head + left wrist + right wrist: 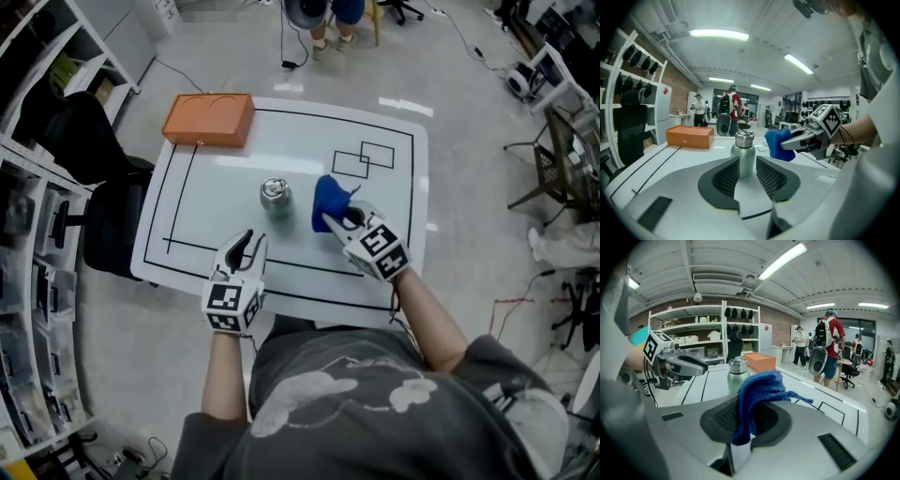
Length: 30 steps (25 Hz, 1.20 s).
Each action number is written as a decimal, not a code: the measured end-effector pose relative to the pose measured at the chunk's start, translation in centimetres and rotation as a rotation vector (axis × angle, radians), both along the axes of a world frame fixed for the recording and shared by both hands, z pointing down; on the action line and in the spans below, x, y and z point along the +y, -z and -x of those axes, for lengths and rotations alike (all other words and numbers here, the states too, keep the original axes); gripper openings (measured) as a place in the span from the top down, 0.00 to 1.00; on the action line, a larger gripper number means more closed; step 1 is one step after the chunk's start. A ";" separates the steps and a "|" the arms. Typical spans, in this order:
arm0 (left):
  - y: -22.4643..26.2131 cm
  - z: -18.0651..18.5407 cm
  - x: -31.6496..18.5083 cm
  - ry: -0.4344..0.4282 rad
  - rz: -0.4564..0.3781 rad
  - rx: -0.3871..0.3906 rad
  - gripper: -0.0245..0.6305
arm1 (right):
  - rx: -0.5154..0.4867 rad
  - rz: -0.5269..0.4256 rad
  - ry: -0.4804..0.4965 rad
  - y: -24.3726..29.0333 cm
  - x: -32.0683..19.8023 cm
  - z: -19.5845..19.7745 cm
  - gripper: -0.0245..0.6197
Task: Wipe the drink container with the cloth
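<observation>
Bottle point(275, 199) stands mid bench point(234, 155), left tongs point(251, 241) slightly spread and probably short of it, so they should clamp it square before the right tongs point(337, 217), pinching the cloth point(327, 199), start rubbing.

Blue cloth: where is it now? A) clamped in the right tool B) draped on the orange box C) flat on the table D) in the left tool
A: in the right gripper view the blue cloth hangs pinched between the jaws of the right tool.
</observation>
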<state>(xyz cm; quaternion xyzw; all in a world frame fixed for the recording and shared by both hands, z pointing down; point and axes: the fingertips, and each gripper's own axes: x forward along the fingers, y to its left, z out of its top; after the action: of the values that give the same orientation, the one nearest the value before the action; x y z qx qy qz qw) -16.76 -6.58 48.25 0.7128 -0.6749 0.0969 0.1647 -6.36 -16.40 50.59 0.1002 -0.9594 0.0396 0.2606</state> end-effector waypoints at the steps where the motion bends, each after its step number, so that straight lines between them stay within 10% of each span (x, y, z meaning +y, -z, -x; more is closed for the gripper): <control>1: -0.3 0.1 -0.7 -0.035 0.014 -0.001 0.79 | 0.002 0.001 -0.017 0.0 -0.4 0.2 0.89; 10: -2.8 0.8 -6.0 -0.276 0.082 -0.103 0.49 | 0.018 -0.011 -0.020 1.0 -0.7 2.6 0.89; 30: -3.8 0.6 -9.1 -0.489 0.050 -0.069 0.48 | 0.117 -0.048 0.114 1.5 0.8 7.7 0.90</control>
<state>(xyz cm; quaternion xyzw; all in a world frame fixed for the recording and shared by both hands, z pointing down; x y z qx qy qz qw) -17.41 -15.63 52.06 0.8470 -0.4847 0.1747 0.1308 -14.07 -15.62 49.11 0.0536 -0.9474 -0.0041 0.3154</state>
